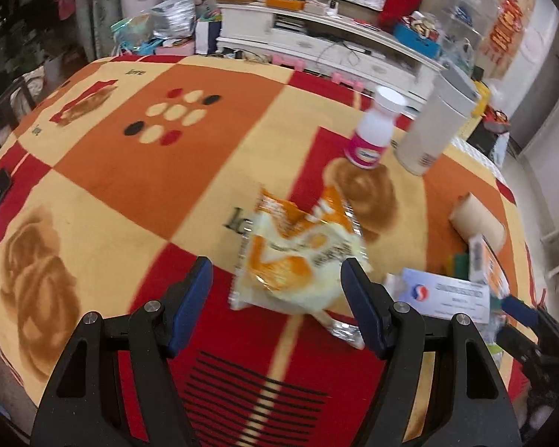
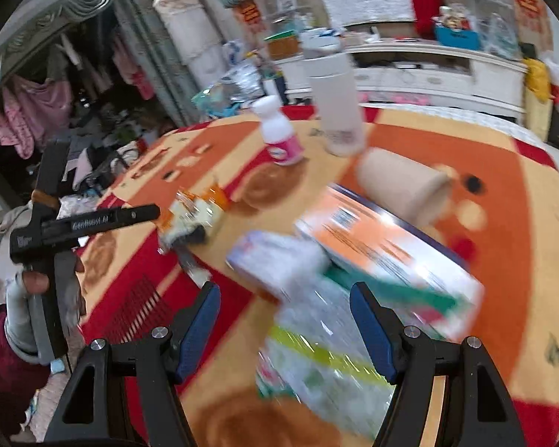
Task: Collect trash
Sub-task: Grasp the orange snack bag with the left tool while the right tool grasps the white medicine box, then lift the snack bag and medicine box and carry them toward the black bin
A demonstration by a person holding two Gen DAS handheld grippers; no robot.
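**Both tongs spread wide over trash**

Orange-and-yellow snack wrapper (image 1: 298,257) lies flat on the blanket-covered counter (image 1: 138,171), between the wide-open, empty left tongs (image 1: 275,290). Right tongs (image 2: 285,322), equally spread and empty, straddle a blurred clear plastic wrapper (image 2: 316,354) beside an orange box (image 2: 384,246). Beyond stand a pink-labelled bottle (image 1: 372,134) and white canister (image 1: 432,130).

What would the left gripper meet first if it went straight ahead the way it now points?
Most likely the orange and white snack wrapper, lying on the blanket right ahead of the open left gripper. Blur leaves the gap uncertain.
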